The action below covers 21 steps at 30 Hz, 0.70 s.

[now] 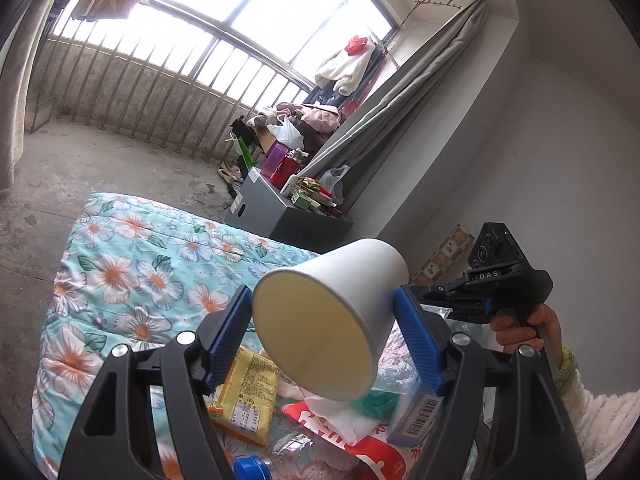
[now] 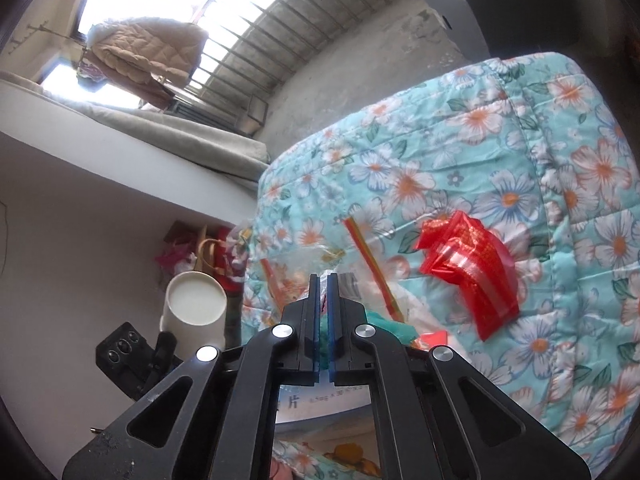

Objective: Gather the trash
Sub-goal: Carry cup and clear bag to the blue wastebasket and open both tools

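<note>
Trash (image 1: 248,392) litters floral quilt (image 1: 132,264); left gripper (image 1: 324,312) pinches paper cup (image 1: 332,312), right gripper (image 2: 323,284) pressed together.

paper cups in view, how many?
1: the cup is held off the quilt between the left gripper fingers; it also shows in the right wrist view. Litter could hide others.

Daylight floods both views from the large barred window (image 1: 240,20), which is blown out to plain white with no detail beyond the bars. The room is bright and evenly lit, with soft, faint shadows. Both views bend strongly toward the edges and end in a dark rounded border. The floral quilt (image 2: 500,152) is sharp in the middle, while the red wrapper (image 2: 472,268) looks slightly smeared.
</note>
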Each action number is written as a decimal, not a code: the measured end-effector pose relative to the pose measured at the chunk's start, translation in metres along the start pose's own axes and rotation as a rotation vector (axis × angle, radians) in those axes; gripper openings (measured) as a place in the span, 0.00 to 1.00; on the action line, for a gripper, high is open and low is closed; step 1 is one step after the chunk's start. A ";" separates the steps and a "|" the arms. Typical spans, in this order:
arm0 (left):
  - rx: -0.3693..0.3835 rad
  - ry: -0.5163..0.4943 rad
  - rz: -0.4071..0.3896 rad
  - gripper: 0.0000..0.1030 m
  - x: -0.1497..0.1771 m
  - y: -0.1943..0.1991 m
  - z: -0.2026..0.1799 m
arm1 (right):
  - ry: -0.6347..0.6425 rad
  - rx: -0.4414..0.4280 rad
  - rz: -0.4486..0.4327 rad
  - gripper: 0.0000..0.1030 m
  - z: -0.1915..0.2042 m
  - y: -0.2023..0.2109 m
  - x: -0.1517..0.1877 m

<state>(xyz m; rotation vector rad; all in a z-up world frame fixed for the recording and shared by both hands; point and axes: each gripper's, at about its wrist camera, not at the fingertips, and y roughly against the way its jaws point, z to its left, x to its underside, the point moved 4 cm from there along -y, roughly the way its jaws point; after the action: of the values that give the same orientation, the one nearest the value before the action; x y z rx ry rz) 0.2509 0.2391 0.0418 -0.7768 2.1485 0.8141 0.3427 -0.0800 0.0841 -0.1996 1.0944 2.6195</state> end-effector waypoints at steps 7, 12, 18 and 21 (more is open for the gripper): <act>0.002 -0.007 -0.059 0.69 -0.009 0.025 -0.013 | 0.026 -0.112 -0.091 0.00 0.022 0.026 -0.004; 0.012 -0.020 -0.090 0.69 -0.014 0.043 -0.029 | 0.035 -0.190 -0.158 0.00 0.034 0.050 -0.004; 0.041 -0.060 -0.106 0.69 -0.014 0.058 -0.063 | 0.043 -0.251 -0.243 0.00 0.038 0.095 0.004; 0.065 -0.082 -0.104 0.69 -0.012 0.063 -0.087 | 0.055 -0.255 -0.302 0.00 0.035 0.124 0.012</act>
<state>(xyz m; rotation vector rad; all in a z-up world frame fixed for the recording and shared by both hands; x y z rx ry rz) 0.1786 0.2183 0.1189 -0.8011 2.0343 0.7067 0.2915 -0.1352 0.1890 -0.4565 0.6797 2.4803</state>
